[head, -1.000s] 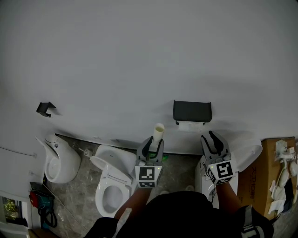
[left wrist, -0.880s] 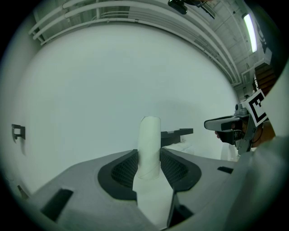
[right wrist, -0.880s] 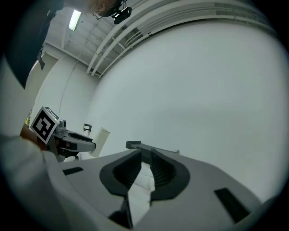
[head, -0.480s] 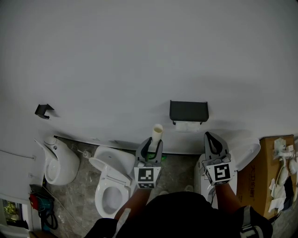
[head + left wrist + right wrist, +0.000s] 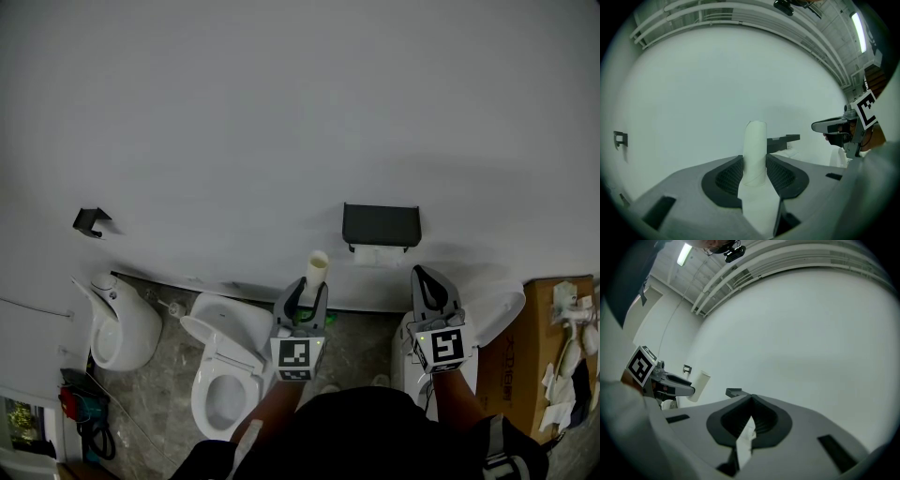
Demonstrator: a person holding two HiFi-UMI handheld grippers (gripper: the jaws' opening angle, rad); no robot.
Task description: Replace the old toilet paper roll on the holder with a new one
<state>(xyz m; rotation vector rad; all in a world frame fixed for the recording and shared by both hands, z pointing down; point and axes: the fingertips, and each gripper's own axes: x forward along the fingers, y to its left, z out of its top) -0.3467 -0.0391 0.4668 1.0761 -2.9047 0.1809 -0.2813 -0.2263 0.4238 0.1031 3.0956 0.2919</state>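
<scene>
Beneath the black wall-mounted paper holder [image 5: 381,226], left hand-held gripper [image 5: 304,284] clamps an upright pale cardboard tube [image 5: 318,266]; right hand-held gripper [image 5: 427,276] jaws are closed together.

No word, brand or number can be read anywhere. The nearest thing to a sign is the black-and-white square pattern on the marker cube [image 5: 295,354] of the left gripper [image 5: 309,284] and on the like cube [image 5: 446,345] of the right gripper [image 5: 423,273] (coded blocks, not letters or digits). The same patterns show again in the gripper views, the right one [image 5: 866,107] and the left one [image 5: 640,365]. The cardboard box [image 5: 511,366] on the floor at the right edge bears dark print, too small to make out.
</scene>
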